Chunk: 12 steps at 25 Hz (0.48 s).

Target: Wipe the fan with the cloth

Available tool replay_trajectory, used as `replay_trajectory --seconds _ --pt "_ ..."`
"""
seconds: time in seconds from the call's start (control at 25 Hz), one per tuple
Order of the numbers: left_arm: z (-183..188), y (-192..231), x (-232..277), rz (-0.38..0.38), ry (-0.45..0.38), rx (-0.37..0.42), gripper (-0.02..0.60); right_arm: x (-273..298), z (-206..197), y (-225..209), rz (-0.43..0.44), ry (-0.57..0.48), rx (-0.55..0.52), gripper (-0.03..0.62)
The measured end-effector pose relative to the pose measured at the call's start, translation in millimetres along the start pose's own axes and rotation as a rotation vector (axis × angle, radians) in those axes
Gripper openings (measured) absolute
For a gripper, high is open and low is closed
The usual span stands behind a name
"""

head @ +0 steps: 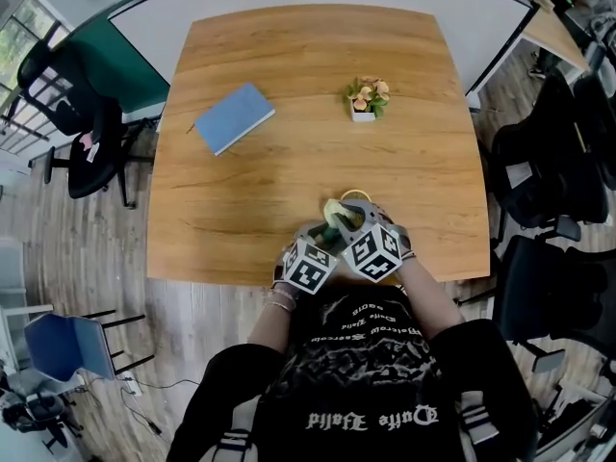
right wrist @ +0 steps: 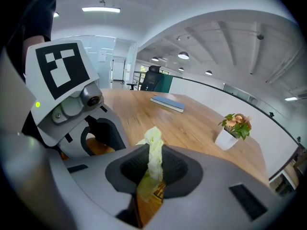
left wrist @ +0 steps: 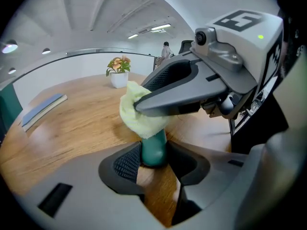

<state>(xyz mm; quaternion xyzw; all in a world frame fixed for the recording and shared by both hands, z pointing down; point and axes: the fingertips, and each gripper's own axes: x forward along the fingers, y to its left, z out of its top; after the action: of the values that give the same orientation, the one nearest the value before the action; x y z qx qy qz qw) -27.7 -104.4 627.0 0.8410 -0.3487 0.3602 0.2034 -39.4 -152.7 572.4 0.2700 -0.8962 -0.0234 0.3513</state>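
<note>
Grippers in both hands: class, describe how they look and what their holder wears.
Both the left gripper and right gripper are moulded light-grey plastic with dark ribbed jaw pads. Each carries a white cube printed with black square markers and a small green light. The person wears a black top with white lettering.

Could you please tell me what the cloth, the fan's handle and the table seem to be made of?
Cloth: soft, fuzzy pale-green fabric, perhaps microfibre; it bunches and folds.
Fan handle: smooth teal plastic, probably, with a dull sheen.
Table: wood or wood-look laminate; grain streaks, satin finish.
</note>
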Motion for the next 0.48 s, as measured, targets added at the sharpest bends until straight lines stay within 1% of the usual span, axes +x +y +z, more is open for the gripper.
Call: replay_trajectory --seconds 0.12,0.2,0.28,0.36,0.48 --pt "-1.3 0.2 0.4 -0.004 0.001 -0.005 0.192 -4.2 -6.3 -20.2 -0.075 -0.005 0.039 0.075" --pt "-1.2 -0.1 0.6 -0.005 0.000 -0.008 0.192 -4.6 -10.7 -28.7 -0.065 -0.002 0.065 0.075" --pt "-1.5 0.1 0.6 -0.003 0.000 -0.011 0.192 -2.8 -9.6 -30.5 -0.064 0.001 0.033 0.075" --pt "-1.0 0.7 1.2 -0.003 -0.002 -0.012 0.192 -0.3 -8.3 -34.0 -0.090 -0.001 0.024 0.075" --pt "-0.9 1.2 2.3 0.005 -0.004 -0.005 0.192 0.5 -11.0 -50.0 -0.145 0.001 0.074 0.075"
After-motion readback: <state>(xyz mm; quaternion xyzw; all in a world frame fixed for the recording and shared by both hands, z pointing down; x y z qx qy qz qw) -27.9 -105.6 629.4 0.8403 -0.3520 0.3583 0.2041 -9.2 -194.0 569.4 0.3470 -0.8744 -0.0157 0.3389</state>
